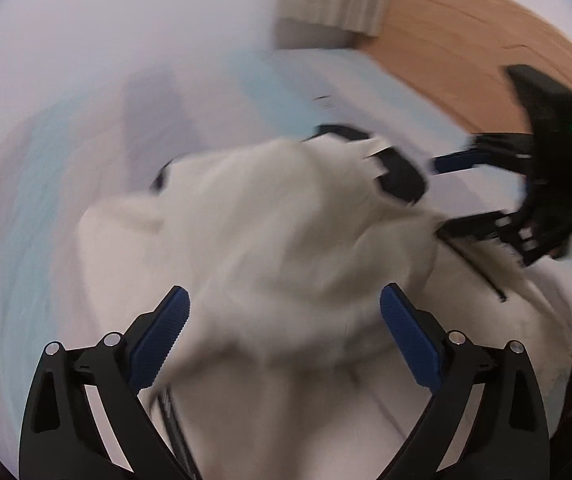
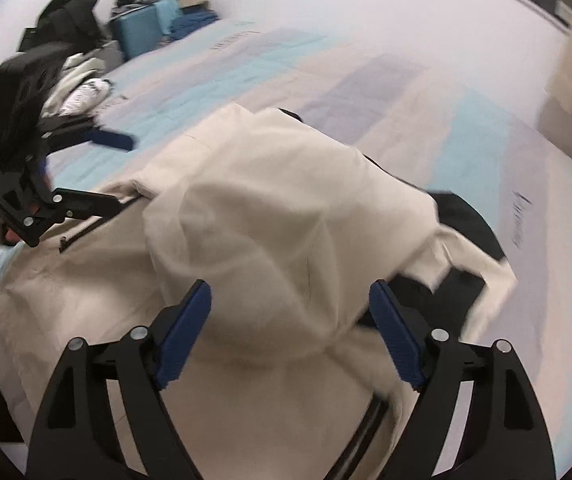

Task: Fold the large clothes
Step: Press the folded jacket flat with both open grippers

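**Bed and its load**

A bed (image 2: 366,92) with a sheet striped pale blue, lilac and white carries a cream garment (image 2: 246,216) with black trim, spread rumpled. At its far corner lies a clothes pile (image 2: 82,84).

Left hand-held gripper (image 1: 285,336) and right hand-held gripper (image 2: 291,332), jaws spread wide, both empty.

Each claw (image 1: 284,332) was matte black, with slotted triangular arms joined by silver round-headed screws and ribbed blue pads (image 1: 160,340) on its fingers. The right claw (image 2: 290,328) matched; its housing showed one small green light.
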{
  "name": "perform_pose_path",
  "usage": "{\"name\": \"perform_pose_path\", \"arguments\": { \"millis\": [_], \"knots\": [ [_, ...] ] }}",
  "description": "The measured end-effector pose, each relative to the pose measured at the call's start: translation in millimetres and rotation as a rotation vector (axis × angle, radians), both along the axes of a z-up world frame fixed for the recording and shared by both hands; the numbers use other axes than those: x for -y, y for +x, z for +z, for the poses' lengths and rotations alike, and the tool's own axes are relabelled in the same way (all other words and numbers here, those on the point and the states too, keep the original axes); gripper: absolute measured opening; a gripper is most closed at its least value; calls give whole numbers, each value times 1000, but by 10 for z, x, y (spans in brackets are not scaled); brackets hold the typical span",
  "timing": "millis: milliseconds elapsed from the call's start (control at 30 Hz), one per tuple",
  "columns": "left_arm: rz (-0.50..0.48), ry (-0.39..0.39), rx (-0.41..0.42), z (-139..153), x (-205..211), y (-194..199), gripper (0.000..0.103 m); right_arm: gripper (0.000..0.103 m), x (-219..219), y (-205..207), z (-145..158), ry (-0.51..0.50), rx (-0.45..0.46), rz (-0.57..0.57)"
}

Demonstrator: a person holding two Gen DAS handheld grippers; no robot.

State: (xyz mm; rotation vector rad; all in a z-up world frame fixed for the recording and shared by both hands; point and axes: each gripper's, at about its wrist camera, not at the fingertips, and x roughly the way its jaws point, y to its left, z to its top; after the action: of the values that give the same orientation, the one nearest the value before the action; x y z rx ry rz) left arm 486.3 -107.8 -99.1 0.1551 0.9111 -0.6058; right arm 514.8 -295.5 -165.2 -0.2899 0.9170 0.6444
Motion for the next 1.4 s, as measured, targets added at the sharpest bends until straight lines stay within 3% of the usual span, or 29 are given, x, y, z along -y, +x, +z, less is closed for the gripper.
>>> {"name": "perform_pose_path", "arguments": {
  "millis": [100, 233, 500, 733, 967, 1400],
  "knots": [
    [-99, -16, -14, -58, 153, 299, 94, 78, -68, 236, -131, 21, -44, 29],
    [-157, -27, -116, -313, 253, 586, 94, 78, -172, 386, -379, 15, -91, 75],
    [-270, 23, -176, -709, 356, 569, 93, 81, -273, 430, -740, -28, -130, 170],
    [-272, 65, -196, -930, 397, 538, 94, 84, -364, 400, -976, -89, -120, 236],
    [-246, 89, -226, -1076, 406, 583, 97, 96, -432, 390, -1199, -111, -133, 220],
    [-234, 118, -200, -1222, 419, 546, 98, 97, -471, 263, -1328, -114, -101, 204]
  ]
}}
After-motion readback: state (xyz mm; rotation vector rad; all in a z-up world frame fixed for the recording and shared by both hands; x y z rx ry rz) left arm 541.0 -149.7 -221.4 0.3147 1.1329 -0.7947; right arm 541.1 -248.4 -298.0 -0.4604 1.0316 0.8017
